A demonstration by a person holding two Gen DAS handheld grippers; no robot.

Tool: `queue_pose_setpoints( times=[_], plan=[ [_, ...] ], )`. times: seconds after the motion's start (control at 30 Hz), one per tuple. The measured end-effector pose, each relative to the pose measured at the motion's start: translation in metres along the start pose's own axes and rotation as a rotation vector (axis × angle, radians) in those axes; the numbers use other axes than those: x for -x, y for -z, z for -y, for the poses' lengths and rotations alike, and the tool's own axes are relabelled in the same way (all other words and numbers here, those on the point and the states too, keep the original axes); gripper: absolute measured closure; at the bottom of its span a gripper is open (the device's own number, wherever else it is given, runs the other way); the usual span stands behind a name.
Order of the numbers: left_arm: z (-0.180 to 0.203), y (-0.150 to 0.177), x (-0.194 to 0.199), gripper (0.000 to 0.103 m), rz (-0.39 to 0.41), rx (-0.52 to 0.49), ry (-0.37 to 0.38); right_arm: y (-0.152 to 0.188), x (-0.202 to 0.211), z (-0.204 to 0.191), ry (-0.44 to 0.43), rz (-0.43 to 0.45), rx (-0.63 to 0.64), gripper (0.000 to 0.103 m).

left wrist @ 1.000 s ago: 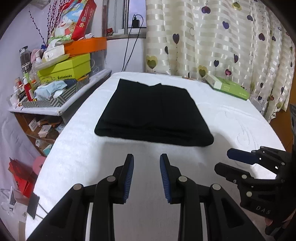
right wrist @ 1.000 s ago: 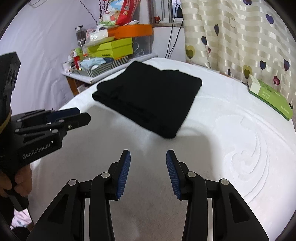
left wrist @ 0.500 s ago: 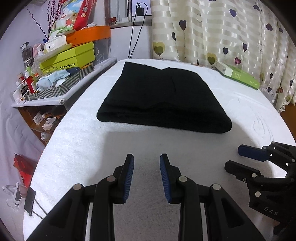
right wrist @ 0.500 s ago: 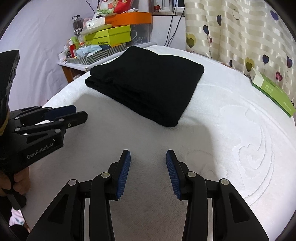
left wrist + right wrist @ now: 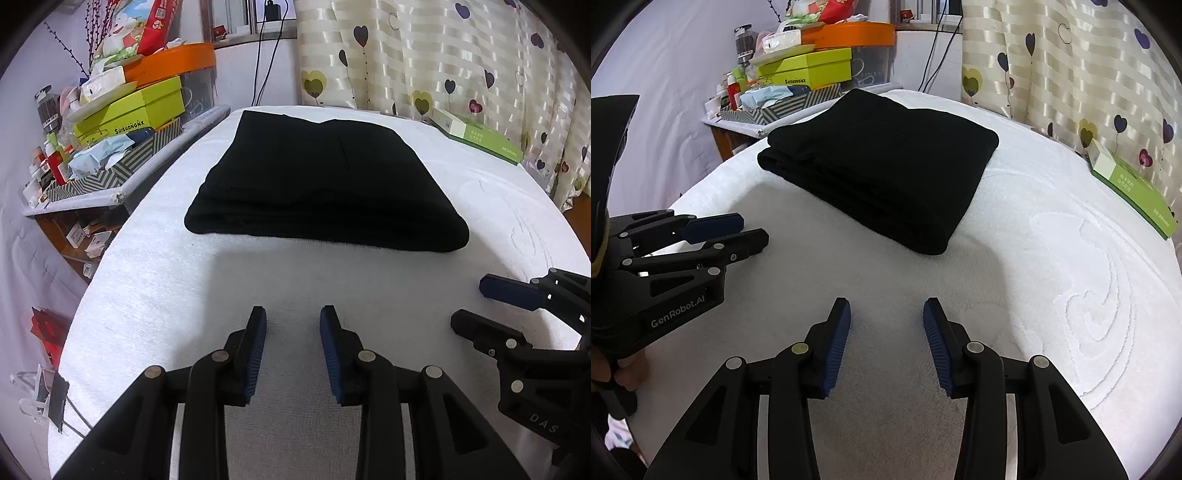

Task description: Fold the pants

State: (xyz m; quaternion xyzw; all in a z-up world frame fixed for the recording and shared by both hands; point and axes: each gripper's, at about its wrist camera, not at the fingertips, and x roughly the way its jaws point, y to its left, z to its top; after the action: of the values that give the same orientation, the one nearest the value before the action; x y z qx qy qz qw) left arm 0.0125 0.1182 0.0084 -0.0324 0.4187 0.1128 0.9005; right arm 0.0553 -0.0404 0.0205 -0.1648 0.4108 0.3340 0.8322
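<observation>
We see one pair of black pants (image 5: 325,181) lying on the white surface (image 5: 155,280), folded into a thick flat rectangle with its layered edge turned toward us. We judge that the folding is finished, or almost finished, because no leg or loose part sticks out. We hold two tools, and both are low over the bare cloth on the near side of the pants, apart from them and not touching them. The left tool (image 5: 292,317) has its two blue pads spread with nothing between them, and the right tool (image 5: 886,308) is released in the same way and is also empty. We think they are kept back like this so that the pile is not disturbed. Each tool appears also at the edge of the other camera, so they are side by side. Near the curtain (image 5: 1071,62) lies one green box (image 5: 1130,192) on the far right edge. Beside the surface a shelf (image 5: 122,173) carries many boxes and bottles, which we cannot count exactly.
</observation>
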Motion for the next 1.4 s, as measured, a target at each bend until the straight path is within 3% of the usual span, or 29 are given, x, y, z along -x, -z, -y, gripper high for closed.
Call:
queue_pose_setpoints(
  times=[1.4],
  plan=[
    [-0.0007,-0.0001,-0.0008,0.067,-0.001,0.007,0.001,0.0,-0.0001,-0.0001,0.003,0.0,0.003,0.06]
  ],
)
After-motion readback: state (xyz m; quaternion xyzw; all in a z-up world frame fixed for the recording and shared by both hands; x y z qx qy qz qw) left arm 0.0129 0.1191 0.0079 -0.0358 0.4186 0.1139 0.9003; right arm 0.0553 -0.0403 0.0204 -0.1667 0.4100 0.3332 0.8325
